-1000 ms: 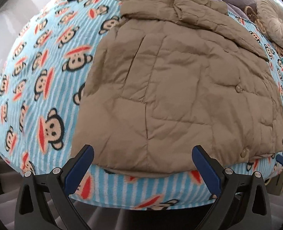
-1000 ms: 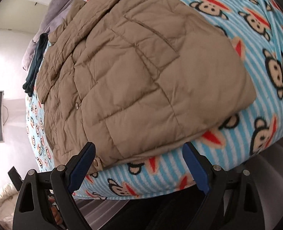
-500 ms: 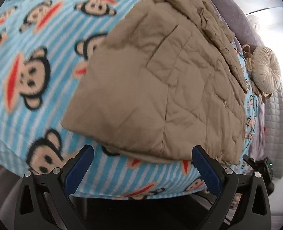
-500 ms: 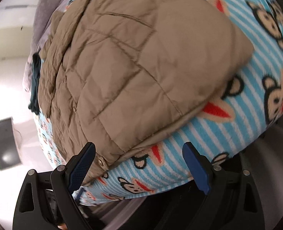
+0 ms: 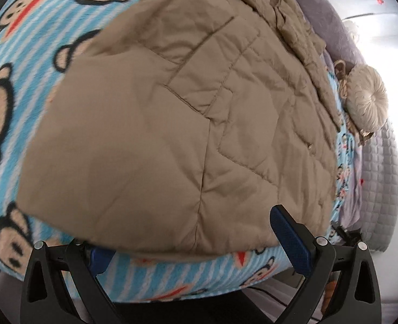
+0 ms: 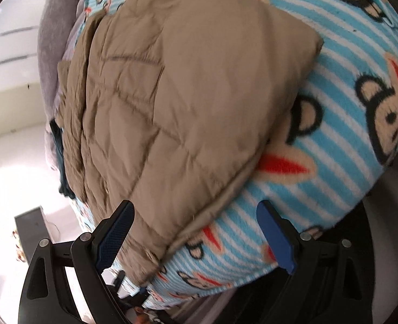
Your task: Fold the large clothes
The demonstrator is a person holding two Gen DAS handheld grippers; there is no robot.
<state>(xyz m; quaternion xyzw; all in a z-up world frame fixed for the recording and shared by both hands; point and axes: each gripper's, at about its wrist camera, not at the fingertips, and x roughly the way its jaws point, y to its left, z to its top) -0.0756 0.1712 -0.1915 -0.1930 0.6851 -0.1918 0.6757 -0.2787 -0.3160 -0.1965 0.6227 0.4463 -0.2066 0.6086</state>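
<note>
Both grippers, left (image 5: pixel 196 239) and right (image 6: pixel 196 236), are held spread at the near hem of the jacket (image 5: pixel 188 113), nothing yet pinched (the left one's near finger is tucked under the hem). The jacket is laid on the blanket (image 5: pixel 23 54); all hem layers should be caught together before lifting toward the collar, beyond which a cushion (image 5: pixel 366 102) is seen.

The quilted jacket (image 5: pixel 177 124) is plain khaki-tan all over, its stitched seams a shade darker. Under it lies a fleece blanket (image 5: pixel 23 40) striped light blue and white, printed with cartoon monkey faces in black and beige with red mouths. On the far right a round pleated cushion (image 5: pixel 367 98) is cream. A grey-purple pillow (image 5: pixel 326 19) lies behind the jacket. Both grippers' fingers (image 6: pixel 116 229) are black with dark blue pads.
</note>
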